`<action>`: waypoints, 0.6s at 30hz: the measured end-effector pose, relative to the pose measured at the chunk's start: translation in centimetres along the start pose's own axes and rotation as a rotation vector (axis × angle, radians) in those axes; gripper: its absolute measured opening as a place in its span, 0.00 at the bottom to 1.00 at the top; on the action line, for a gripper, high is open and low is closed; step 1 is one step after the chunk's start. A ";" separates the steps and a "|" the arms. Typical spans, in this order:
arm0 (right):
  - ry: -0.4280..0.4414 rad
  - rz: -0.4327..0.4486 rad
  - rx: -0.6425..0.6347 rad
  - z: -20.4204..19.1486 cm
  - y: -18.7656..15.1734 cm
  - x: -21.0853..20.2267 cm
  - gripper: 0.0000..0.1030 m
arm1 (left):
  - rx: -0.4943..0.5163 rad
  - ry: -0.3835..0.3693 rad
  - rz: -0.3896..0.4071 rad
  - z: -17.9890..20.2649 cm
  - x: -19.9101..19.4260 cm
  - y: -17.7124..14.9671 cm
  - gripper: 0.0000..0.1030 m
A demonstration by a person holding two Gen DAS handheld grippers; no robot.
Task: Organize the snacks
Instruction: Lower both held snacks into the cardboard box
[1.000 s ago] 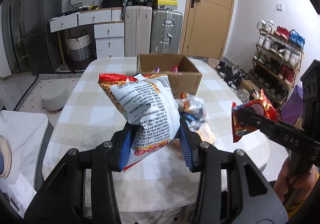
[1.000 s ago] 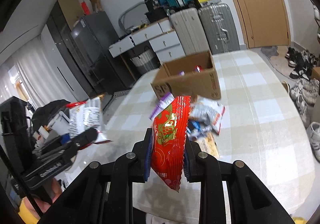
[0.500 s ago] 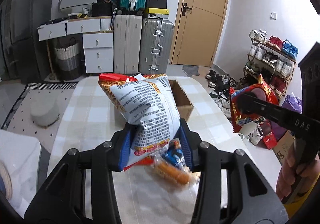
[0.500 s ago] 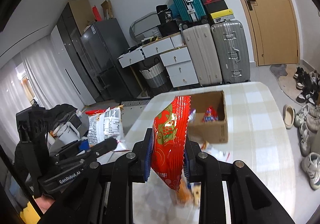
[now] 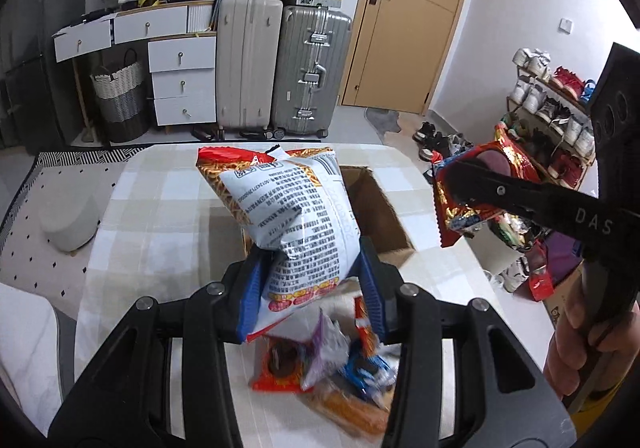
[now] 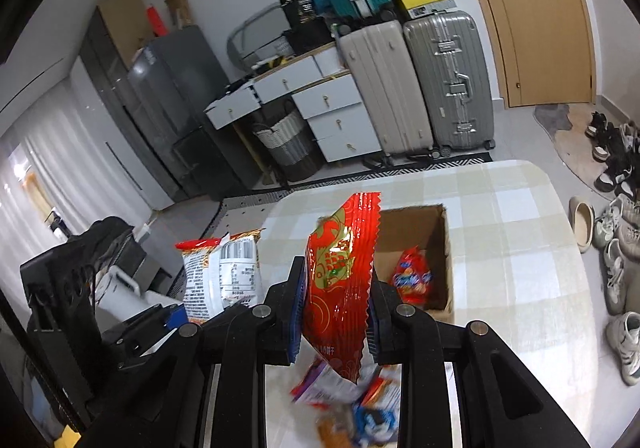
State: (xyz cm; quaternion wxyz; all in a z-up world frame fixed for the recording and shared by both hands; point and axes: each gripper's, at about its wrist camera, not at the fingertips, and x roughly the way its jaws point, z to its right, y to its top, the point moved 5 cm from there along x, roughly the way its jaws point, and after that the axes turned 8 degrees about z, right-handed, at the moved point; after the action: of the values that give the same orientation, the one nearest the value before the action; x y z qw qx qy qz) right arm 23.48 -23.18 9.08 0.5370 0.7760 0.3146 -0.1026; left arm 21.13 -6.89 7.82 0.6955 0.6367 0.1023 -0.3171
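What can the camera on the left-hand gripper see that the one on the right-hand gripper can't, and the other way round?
Only the left wrist view shows the shoe rack and the person's hand on the right gripper's handle. Only the right wrist view shows the dark fridge and a red snack pack lying inside the cardboard box. Both show the white snack bag clamped in the left gripper, the red packet clamped in the right gripper, the checked table and the suitcases.

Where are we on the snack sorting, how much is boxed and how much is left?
Done: at least one red packet lies in the cardboard box. In hand: the left gripper clamps a white-and-red bag, and the right gripper a red foil packet, both above the table. Left: a blurred pile of loose snacks on the table near the box.
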 end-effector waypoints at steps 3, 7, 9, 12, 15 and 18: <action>-0.019 -0.013 0.000 1.2 0.6 2.2 0.24 | 0.009 0.002 -0.018 -0.5 3.2 0.7 0.39; -0.030 -0.039 0.011 2.8 0.9 5.2 0.24 | -0.003 0.002 -0.046 -1.5 8.3 1.9 0.39; -0.031 -0.055 0.014 3.4 0.8 6.6 0.24 | -0.007 0.004 -0.061 -2.0 10.4 2.1 0.39; -0.038 -0.075 0.011 4.3 0.6 8.7 0.24 | 0.018 0.019 -0.082 -2.1 13.7 2.4 0.39; -0.040 -0.111 0.024 5.2 0.0 10.9 0.24 | 0.027 0.023 -0.110 -2.1 16.7 2.3 0.39; -0.045 -0.140 0.025 5.9 -0.7 12.7 0.24 | 0.000 0.005 -0.136 -2.6 19.8 2.2 0.39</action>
State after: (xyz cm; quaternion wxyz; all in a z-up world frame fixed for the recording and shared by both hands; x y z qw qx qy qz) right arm 34.06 -23.49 -0.13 0.5256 0.7562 0.3549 -0.1613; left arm 38.48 -10.63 -1.67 0.6720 0.6289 0.1470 -0.3623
